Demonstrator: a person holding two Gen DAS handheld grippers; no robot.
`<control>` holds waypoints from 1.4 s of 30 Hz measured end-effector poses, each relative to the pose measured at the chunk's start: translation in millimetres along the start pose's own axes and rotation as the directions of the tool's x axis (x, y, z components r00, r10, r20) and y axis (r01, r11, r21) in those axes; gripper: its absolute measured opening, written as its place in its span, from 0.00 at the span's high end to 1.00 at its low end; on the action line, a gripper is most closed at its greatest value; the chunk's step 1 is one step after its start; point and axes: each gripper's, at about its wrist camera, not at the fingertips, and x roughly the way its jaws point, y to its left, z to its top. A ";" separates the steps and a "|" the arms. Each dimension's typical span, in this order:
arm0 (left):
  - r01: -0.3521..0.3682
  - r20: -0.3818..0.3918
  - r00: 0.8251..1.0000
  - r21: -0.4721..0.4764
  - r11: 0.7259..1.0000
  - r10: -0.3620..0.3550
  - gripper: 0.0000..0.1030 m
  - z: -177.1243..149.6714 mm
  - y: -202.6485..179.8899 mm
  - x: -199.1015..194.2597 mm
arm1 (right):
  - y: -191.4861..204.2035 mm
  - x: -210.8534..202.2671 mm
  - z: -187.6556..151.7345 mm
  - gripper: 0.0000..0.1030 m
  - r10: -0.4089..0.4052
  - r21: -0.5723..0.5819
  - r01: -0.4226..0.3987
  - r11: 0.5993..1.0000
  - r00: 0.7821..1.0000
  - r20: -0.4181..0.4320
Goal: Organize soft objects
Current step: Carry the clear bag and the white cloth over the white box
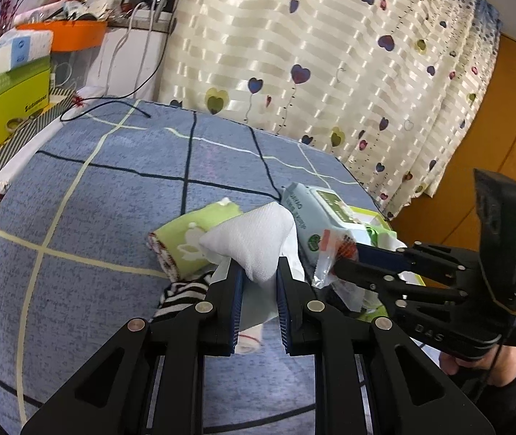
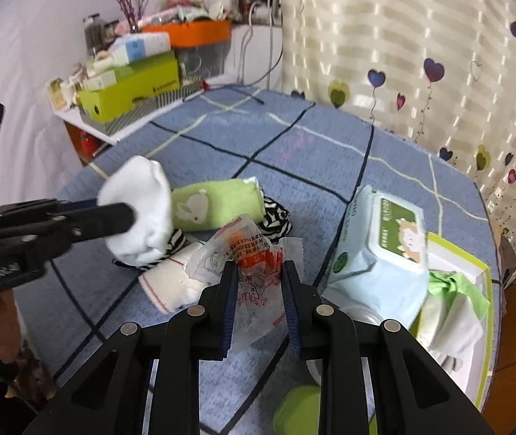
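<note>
Both grippers are loaded above the blue checked table (image 2: 294, 137): left gripper (image 1: 258, 272) pinches a white sock (image 1: 254, 243), right gripper (image 2: 259, 272) clamps a crinkly plastic packet (image 2: 247, 250). Keep grips firm, carry toward the green-rimmed box (image 2: 482, 326) at right.

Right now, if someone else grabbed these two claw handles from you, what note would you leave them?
Left gripper: shut on the white sock, lifted off the table.
Right gripper: shut on a clear plastic packet with orange print.
Still on the blue cloth: green rolled towel, striped sock, white cloth, wipes pack.
The green-rimmed box already holds some cloths.
Left: place both held items, then sort the rest.
</note>
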 end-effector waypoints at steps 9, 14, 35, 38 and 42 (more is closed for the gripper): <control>0.011 0.006 1.000 0.064 0.998 -0.012 0.82 1.5 -44.4 -3.5 | -20.0 -55.0 -18.0 0.78 -0.022 0.052 0.016 0.999 0.994 0.108; 0.027 0.002 1.000 0.106 0.994 -0.028 0.82 2.9 -73.9 -2.1 | -39.0 -83.4 -32.4 0.78 -0.047 0.094 0.033 0.995 0.986 0.157; 0.137 -0.074 0.990 0.248 0.959 -0.122 0.82 0.2 -184.1 35.8 | -150.7 -136.7 -110.0 0.78 -0.203 0.328 0.136 0.935 0.963 0.178; 0.151 -0.095 0.987 0.261 0.953 -0.130 0.82 -2.5 -195.9 44.5 | -162.8 -129.8 -121.3 0.78 -0.205 0.348 0.142 0.927 0.967 0.151; 0.163 -0.121 0.984 0.272 0.948 -0.134 0.82 -6.5 -207.1 55.0 | -176.4 -113.4 -133.0 0.78 -0.197 0.364 0.147 0.920 0.975 0.105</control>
